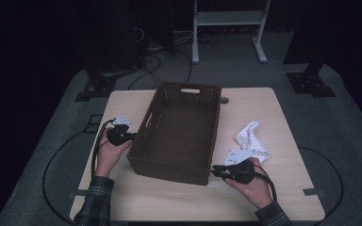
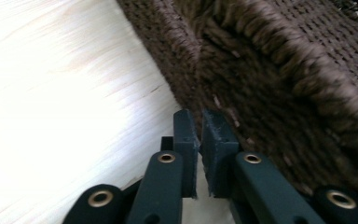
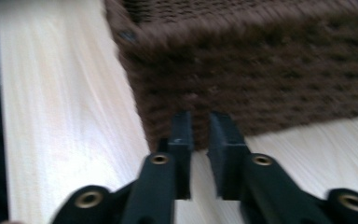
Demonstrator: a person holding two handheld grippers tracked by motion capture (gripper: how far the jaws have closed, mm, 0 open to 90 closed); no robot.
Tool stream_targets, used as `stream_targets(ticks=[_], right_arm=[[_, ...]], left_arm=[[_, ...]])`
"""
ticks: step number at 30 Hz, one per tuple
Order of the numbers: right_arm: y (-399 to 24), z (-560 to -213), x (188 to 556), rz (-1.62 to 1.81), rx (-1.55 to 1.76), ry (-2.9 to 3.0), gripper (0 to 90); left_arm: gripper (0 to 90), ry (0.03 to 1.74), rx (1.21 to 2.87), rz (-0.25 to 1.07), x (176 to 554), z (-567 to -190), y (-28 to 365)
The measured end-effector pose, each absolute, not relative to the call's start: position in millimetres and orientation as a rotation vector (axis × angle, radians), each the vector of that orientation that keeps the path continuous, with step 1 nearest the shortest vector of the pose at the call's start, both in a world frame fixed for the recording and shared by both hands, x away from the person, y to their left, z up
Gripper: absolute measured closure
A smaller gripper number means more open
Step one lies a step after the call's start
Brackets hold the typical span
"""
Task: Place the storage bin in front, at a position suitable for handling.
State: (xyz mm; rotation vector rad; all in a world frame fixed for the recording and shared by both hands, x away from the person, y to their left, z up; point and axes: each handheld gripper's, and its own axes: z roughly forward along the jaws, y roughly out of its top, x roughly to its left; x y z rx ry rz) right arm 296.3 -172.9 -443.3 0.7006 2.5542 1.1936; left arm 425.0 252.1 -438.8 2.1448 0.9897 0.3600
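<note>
A dark brown woven basket (image 1: pixel 179 134) sits in the middle of a light wooden table (image 1: pixel 169 197). It is rectangular and open at the top, and its long axis runs from the person's side away toward the far edge, leaning slightly to the right as it goes. The far short wall has a cut-out handle slot. The near short wall faces the person.

The left gripper (image 1: pixel 119 134) is held in the left hand (image 1: pixel 107 153) just beside the basket's left long wall, near its near-left corner, pointing toward the wicker. In the left gripper view its two black jaws stand with only a narrow gap between them, nothing in the gap, with the tips right at the woven wall (image 2: pixel 279 84); whether they touch it I cannot tell.

The right gripper (image 1: pixel 221 172) is held in the right hand (image 1: pixel 252 186) at the basket's near-right corner, pointing left toward it. In the right gripper view the jaws are a little apart, a slim slot with nothing in it, and the corner of the basket (image 3: pixel 261 79) is just ahead of the tips.

A white patterned cloth (image 1: pixel 252 141) lies crumpled on the table to the right of the basket, apart from it and just beyond the right hand
</note>
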Motion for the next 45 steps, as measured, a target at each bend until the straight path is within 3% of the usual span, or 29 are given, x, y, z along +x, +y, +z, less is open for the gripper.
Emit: stream_targets(ticks=[7, 12, 19, 36, 45], right_arm=[[-187.0, -457.3, 291.4, 1.171, 0.788, 2.511, 60.8], [-194.4, -475.6, 286.3, 1.115, 0.861, 2.506, 44.8], [-195.8, -488.6, 283.7, 1.058, 0.94, 2.505, 32.9], [-196.1, -502.8, 284.8, 1.092, 0.966, 2.459, 18.2], [-195.7, -502.8, 284.8, 1.09, 0.973, 2.456, 17.7]], left_arm=[[76.3, 1.017, 2.137, 0.378, 423.5, -432.1, 261.7], [71.6, 1.042, 2.157, 0.405, 423.0, -426.9, 268.4], [66.7, 1.034, 2.14, 0.457, 416.9, -414.5, 274.9], [61.2, 1.014, 2.059, 0.429, 399.2, -384.8, 279.9], [58.1, 0.98, 2.053, 0.414, 392.7, -374.0, 270.8]])
